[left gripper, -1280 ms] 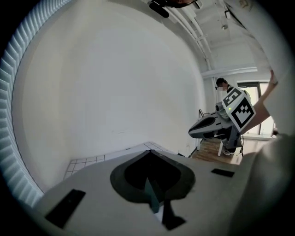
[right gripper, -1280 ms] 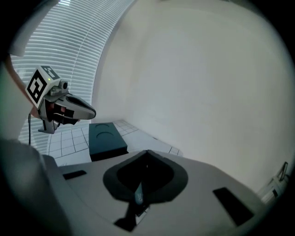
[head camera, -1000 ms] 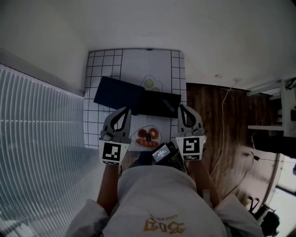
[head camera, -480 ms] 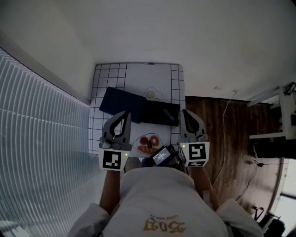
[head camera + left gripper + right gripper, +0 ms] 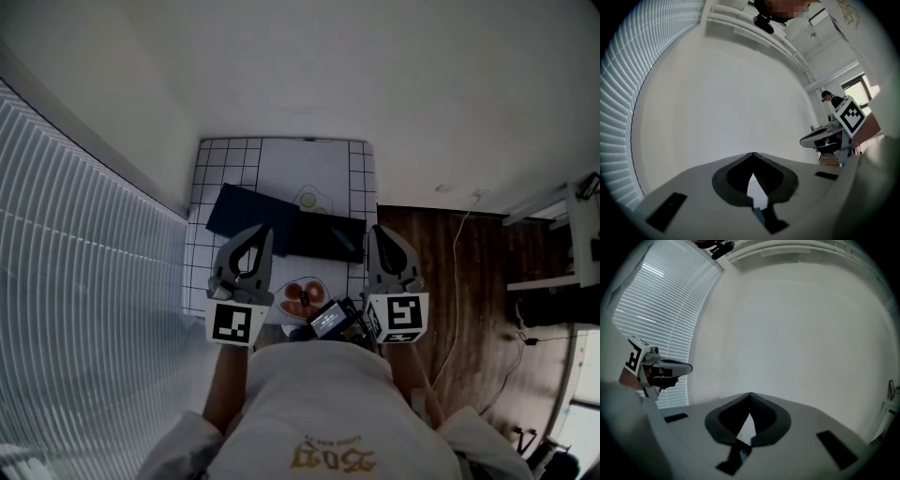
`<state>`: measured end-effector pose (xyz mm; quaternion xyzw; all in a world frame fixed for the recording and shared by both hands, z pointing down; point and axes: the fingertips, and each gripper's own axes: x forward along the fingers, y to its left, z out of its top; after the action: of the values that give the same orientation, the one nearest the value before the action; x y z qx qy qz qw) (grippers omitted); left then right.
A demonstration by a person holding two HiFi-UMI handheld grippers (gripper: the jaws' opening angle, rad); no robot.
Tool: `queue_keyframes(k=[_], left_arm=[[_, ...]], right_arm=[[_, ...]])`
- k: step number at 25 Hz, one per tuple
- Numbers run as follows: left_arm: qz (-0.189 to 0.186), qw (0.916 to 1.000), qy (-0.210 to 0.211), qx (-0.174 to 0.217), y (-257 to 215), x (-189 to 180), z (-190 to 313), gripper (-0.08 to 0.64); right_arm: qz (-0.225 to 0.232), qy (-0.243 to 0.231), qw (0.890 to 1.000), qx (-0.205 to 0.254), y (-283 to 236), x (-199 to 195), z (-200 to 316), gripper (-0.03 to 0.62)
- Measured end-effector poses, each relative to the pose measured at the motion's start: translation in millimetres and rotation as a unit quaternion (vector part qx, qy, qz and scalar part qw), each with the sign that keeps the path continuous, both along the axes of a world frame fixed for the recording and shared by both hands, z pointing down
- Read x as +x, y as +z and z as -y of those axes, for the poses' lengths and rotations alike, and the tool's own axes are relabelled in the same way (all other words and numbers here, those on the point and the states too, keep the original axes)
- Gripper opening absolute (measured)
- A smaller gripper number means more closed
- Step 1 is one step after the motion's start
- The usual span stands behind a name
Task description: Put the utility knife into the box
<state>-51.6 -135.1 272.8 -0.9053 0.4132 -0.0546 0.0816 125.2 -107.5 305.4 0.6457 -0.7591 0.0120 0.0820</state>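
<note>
Head view: the left gripper (image 5: 259, 231) and the right gripper (image 5: 377, 232), both closed on nothing, hover over the table's (image 5: 281, 159) near edge. The dark box (image 5: 323, 239) lies between their tips.

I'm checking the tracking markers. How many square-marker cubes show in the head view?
2. One marker cube sits at the hand end of the left tool, lower left of centre; the other marker cube sits at the hand end of the right tool, lower right. None seems hidden.

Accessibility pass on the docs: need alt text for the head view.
Seen from above, a person holds the left gripper and the right gripper, both shut and empty, over the near end of a small gridded table bearing a dark box.
</note>
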Motion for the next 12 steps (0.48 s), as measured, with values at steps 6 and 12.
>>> queue_keyframes(k=[6, 12], left_arm=[[-0.003, 1.0000, -0.001, -0.005, 2.0, -2.7, -0.9, 0.008], [-0.004, 1.0000, -0.005, -0.007, 3.8, -4.9, 1.9, 0.008]], right_arm=[[-0.001, -0.001, 1.000, -0.003, 1.3, 0.9, -2.4, 0.006], [-0.004, -0.003, 1.000, -0.005, 2.6, 1.3, -0.7, 0.007]])
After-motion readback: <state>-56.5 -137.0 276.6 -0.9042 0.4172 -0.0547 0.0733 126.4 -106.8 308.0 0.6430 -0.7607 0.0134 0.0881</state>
